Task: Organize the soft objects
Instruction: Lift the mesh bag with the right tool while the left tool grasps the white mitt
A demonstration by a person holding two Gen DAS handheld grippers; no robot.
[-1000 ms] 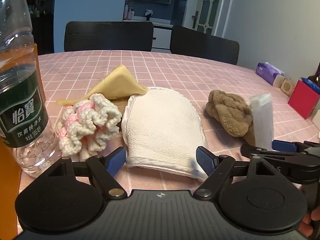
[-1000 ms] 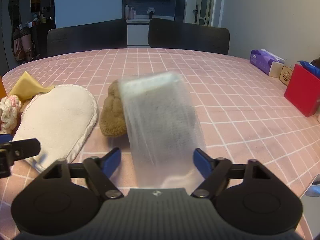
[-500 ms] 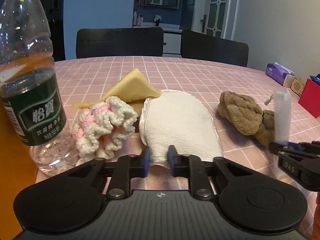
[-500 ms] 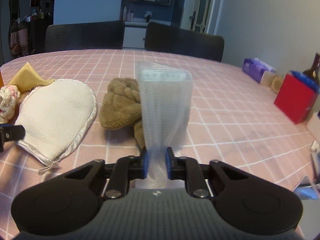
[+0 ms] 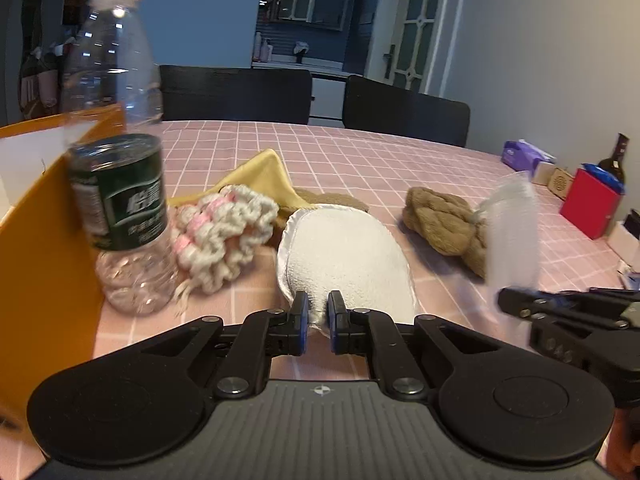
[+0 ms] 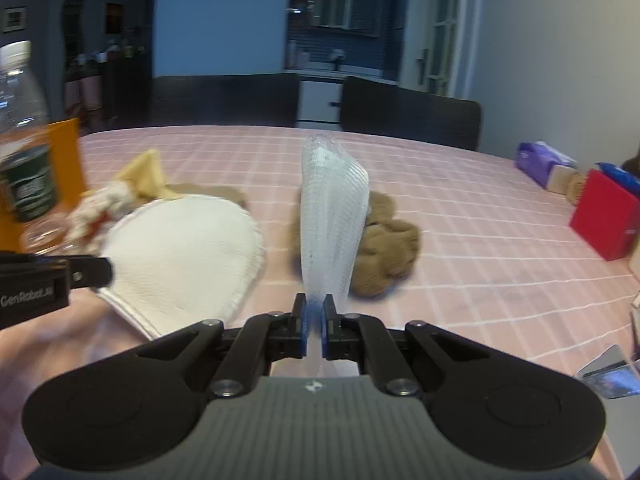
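A white terry mitt (image 5: 344,256) lies on the pink checked tablecloth (image 5: 360,160). My left gripper (image 5: 317,304) pinches its near hem, and the jaws are still closing on it. The right gripper (image 6: 315,306) is shut on a white mesh sleeve (image 6: 332,216), which stands up from the pads in front of a brown knotted towel (image 6: 384,248). A pink and white crocheted piece (image 5: 224,236) and a yellow cloth (image 5: 256,176) lie left of the mitt. The mesh sleeve (image 5: 512,232) and right gripper (image 5: 520,300) show at the right of the left wrist view.
A water bottle (image 5: 116,168) stands close on the left against an orange box (image 5: 40,240). A red box (image 5: 592,204), a purple tissue pack (image 5: 524,154) and a dark bottle (image 5: 616,156) sit at the right edge. Two black chairs (image 5: 404,112) stand behind the table.
Both grippers went from open to shut, the left on the mitt's hem and the right on the mesh sleeve. Both have drawn back and up a little, and the sleeve now stands narrower.
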